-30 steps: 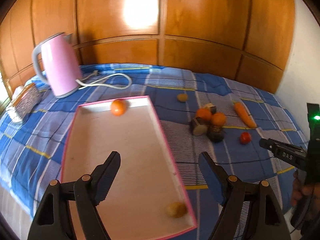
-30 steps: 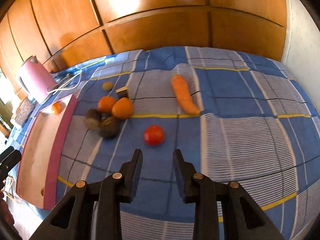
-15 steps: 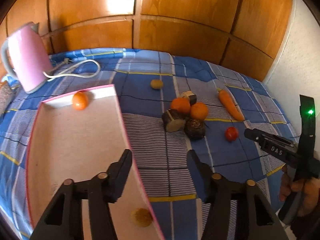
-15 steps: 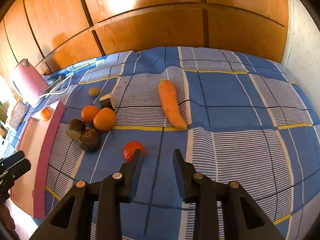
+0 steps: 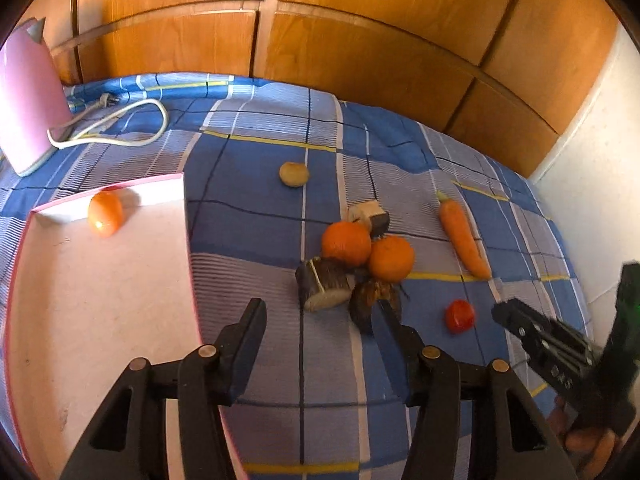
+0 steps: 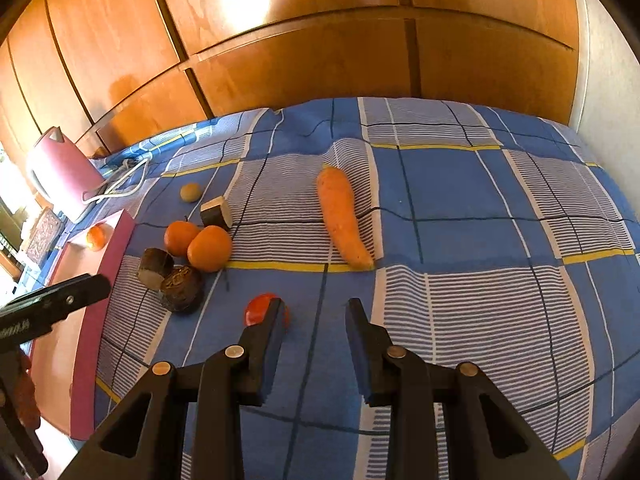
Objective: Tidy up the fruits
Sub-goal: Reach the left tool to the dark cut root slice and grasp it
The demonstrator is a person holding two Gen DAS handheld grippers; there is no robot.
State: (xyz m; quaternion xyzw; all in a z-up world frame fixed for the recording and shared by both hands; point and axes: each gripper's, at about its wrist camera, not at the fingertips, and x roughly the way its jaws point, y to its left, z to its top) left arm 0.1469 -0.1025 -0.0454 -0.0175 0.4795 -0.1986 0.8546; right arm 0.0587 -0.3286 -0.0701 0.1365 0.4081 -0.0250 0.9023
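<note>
Shift of the left tongs (image 5: 320,312) away from above the pink-rimmed tray (image 5: 188,240) and over toward the pile of produce on the bed (image 5: 256,160); jaws narrower than a second ago, having just been closing, with nothing between them, so released and empty. Probably a reach for the next piece after a drop in the tray. Right tongs (image 6: 316,316) nearly in place, nudged a little closer to the small red tomato (image 6: 260,308), which now sits just beside the left fingertip; jaws close together yet gripping nothing visible.

One orange fruit (image 5: 105,214) already in the tray's far corner. Most of the sorting still ahead, judging by what lies outside.

Left on the blue checked bed: two round, bright oranges (image 5: 368,250) touching each other, with a dark cut stump-like piece (image 5: 324,288) and a dark wrinkled lump (image 5: 370,300) against them. Another cut piece (image 5: 370,216) just behind. Small tan round thing (image 5: 294,174) apart, farther back. Long carrot (image 5: 462,236) lying off to the right, tapering toward the near end. Pink kettle (image 5: 28,100) with white cord at far left.
</note>
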